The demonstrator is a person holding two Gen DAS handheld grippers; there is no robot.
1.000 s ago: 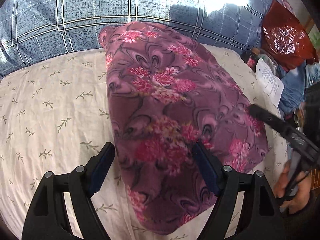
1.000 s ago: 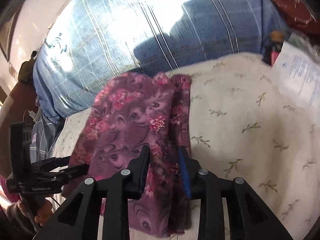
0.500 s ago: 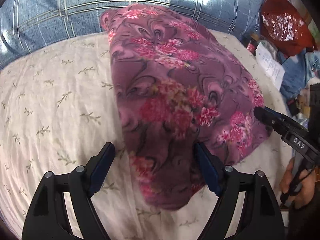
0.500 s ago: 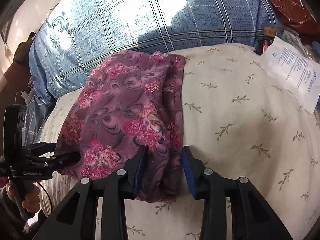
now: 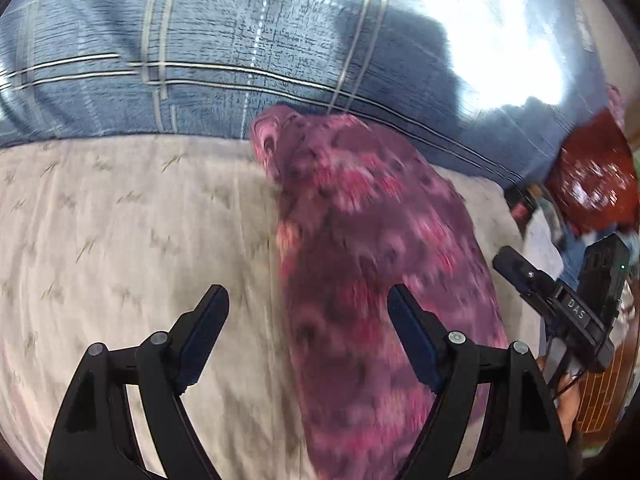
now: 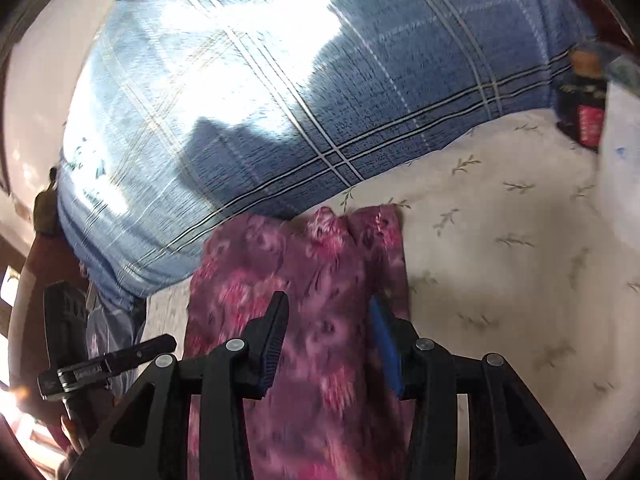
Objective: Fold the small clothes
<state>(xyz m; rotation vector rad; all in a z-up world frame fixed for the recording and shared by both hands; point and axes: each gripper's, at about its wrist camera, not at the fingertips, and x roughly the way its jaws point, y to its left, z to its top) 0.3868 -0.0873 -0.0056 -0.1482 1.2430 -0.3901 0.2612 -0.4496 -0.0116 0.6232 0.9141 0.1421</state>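
Observation:
A purple garment with pink flowers [image 5: 372, 264] lies folded lengthwise on the cream leaf-print sheet [image 5: 120, 232], its far end against a blue plaid pillow. My left gripper [image 5: 308, 308] is open and empty, its right finger over the garment's left edge. The garment also shows in the right wrist view [image 6: 320, 280]. My right gripper [image 6: 330, 320] is open over the garment's near right part, with no cloth between the pads. Both views are motion-blurred.
A blue plaid pillow [image 5: 240, 40] fills the back. A red plastic bag [image 5: 592, 184], papers and small items sit at the right edge of the bed. A dark bottle [image 6: 580, 112] stands at the far right in the right wrist view.
Both grippers have pulled back and lifted from the garment. The right gripper has opened wider. The garment stays on the sheet.

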